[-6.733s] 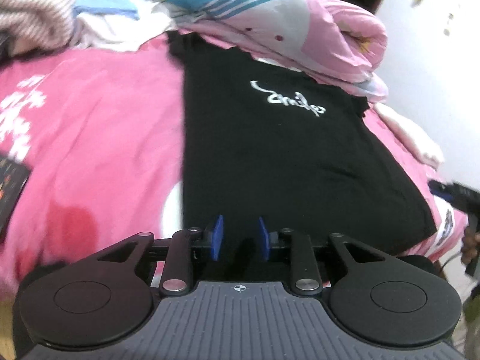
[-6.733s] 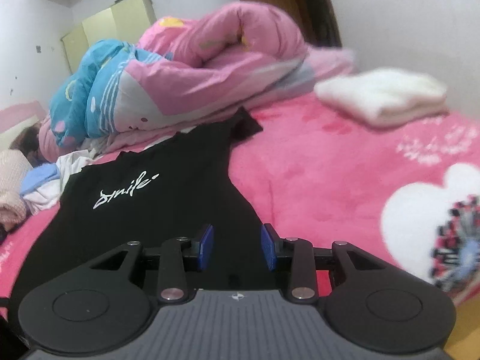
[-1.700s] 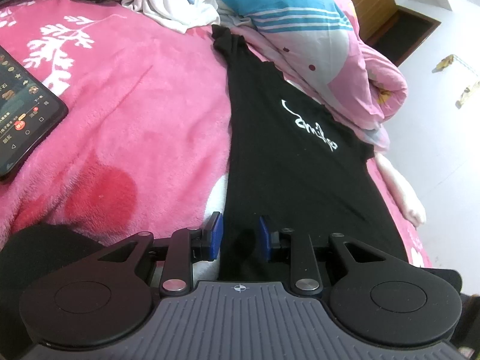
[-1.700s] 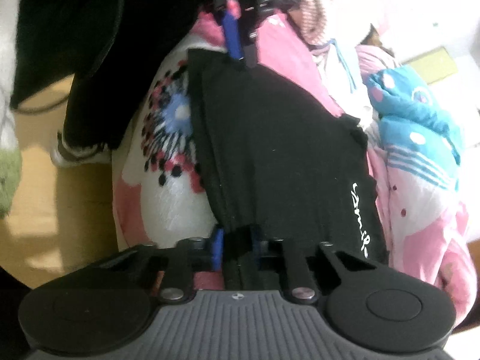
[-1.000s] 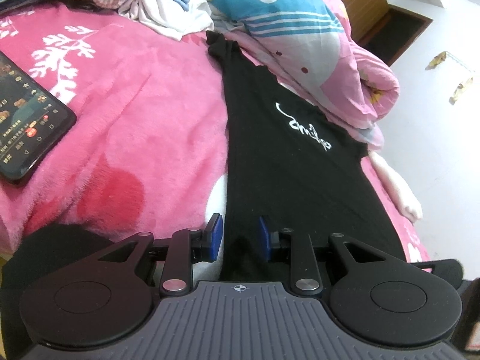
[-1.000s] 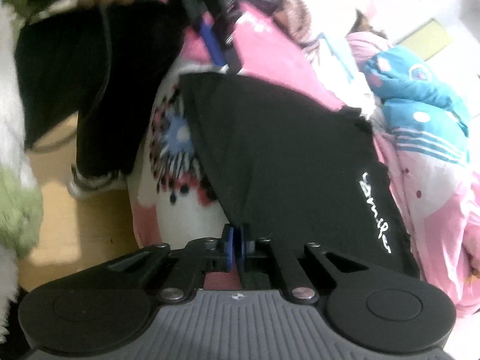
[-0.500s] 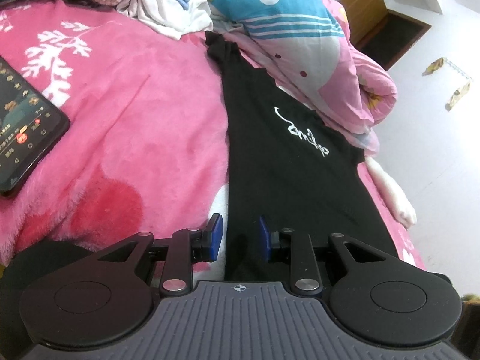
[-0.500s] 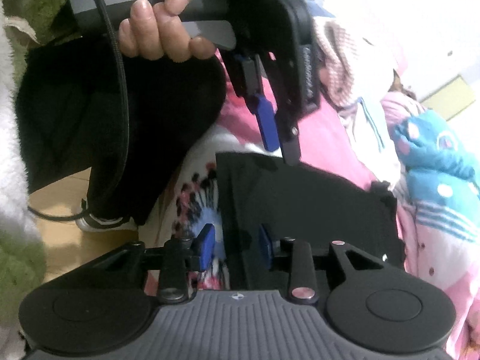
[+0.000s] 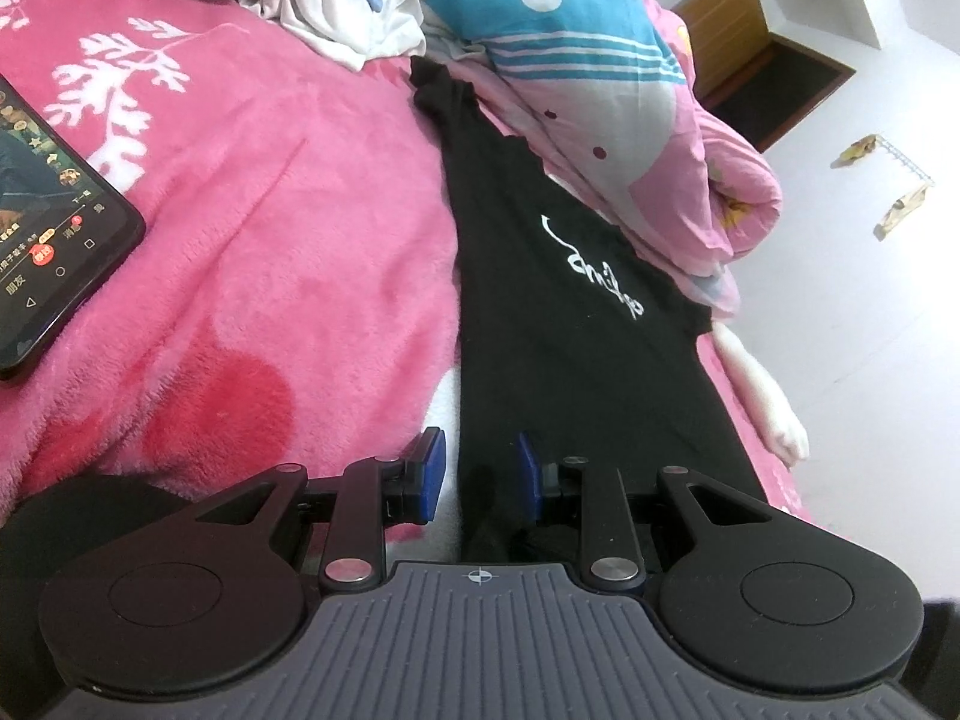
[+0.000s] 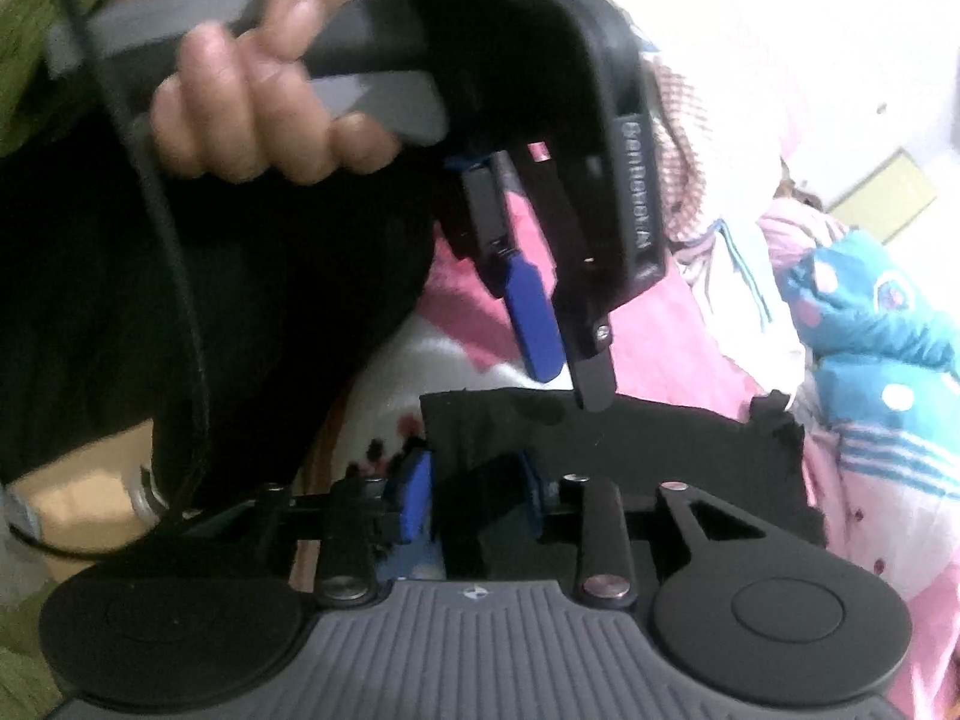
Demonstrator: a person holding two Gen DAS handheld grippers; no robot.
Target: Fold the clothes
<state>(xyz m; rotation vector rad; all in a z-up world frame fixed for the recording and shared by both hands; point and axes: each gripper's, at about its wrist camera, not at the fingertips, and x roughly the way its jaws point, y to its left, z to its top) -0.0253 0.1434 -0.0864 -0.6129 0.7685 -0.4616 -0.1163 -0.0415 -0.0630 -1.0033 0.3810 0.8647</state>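
Observation:
A black T-shirt with white script lies lengthwise on the pink bedspread, its hem nearest me. My left gripper stands open, with the hem's left edge between its blue pads. In the right wrist view the shirt appears as a narrow dark band. My right gripper is open, and a raised flap of black cloth sits between its fingers. Just above it a hand holds the left gripper, whose fingertips hover at the hem.
A lit phone lies on the bedspread at the left. A rolled blue-and-pink duvet and a heap of clothes border the shirt's far end. A folded white item lies to the right. The bed edge and floor are close.
My right gripper, shut on the hem a second ago, has opened and moved close to the left gripper. The left gripper has stayed open and barely moved.

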